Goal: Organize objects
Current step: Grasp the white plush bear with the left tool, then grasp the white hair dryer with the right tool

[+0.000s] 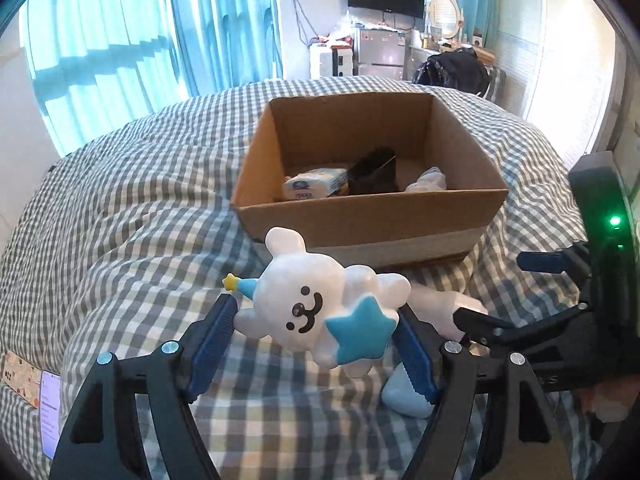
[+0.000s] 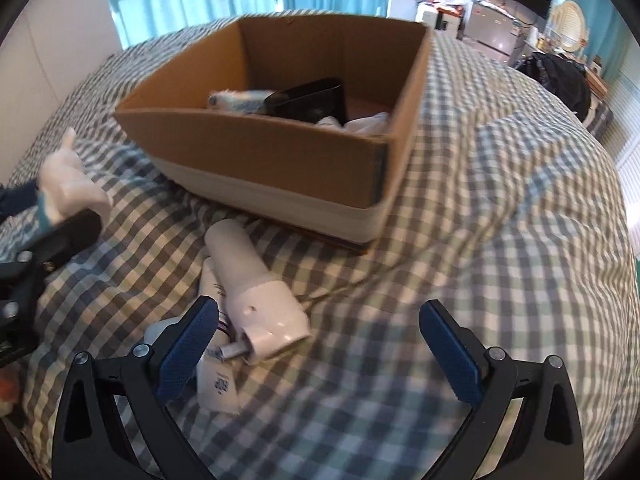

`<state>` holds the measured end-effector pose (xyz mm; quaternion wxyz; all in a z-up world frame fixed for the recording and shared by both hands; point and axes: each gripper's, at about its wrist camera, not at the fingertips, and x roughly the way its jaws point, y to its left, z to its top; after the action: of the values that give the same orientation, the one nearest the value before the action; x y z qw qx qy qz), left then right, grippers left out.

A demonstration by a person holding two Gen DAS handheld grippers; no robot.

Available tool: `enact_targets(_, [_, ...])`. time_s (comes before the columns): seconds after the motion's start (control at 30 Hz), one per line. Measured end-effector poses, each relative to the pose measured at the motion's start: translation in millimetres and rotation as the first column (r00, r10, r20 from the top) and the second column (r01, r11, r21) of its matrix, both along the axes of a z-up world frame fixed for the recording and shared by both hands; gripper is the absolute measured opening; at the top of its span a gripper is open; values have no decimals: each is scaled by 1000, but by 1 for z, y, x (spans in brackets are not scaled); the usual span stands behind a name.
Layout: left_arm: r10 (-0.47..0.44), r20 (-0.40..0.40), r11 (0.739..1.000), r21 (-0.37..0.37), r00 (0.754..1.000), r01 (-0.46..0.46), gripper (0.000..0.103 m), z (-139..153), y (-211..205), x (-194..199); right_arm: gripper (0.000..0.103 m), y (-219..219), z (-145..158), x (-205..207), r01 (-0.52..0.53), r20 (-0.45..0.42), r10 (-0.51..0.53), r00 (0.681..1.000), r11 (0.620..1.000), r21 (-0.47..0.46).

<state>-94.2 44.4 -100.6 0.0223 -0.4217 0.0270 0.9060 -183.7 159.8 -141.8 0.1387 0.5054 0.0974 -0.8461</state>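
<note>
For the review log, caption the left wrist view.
Left claw grips a white bear figurine before an open cardboard box on a checked bedspread.

Dark letters that we read as "BOP" run sideways along a flat white plastic tube (image 2: pixel 218 388) on the checked bedspread (image 2: pixel 480 240), tucked just under the left-hand finger of the right gripper (image 2: pixel 320 344). Ahead of the jaws of the left gripper (image 1: pixel 316 332), inside the brown cardboard box (image 1: pixel 360 220), a soft white packet (image 1: pixel 314 184) carries a blue emblem and print too small for us to read. Well left of those jaws, a lit phone screen (image 1: pixel 50 416) shows illegible lines.
</note>
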Motion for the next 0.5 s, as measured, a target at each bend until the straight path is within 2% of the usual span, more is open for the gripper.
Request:
enact_targets(0.1, [2, 11, 1000, 24, 1000, -3, 78, -3, -11, -4, 92, -11, -7, -5, -12, 22, 12, 1000, 1000, -1])
enact_targets(0.23, [7, 29, 999, 52, 1000, -8, 78, -15, -24, -12, 70, -27, -24, -9, -46, 77, 45, 996, 999, 3])
enact_targets(0.4, [-4, 47, 995, 98, 999, -1, 78, -16, -30, -12, 69, -26, -35, -23, -5, 122, 9, 993, 1000, -29])
enact_targets(0.5, [-6, 51, 995, 99, 999, 1, 78, -17, -29, -10, 61, -28, -37, -22, -12, 122, 17, 992, 999, -43])
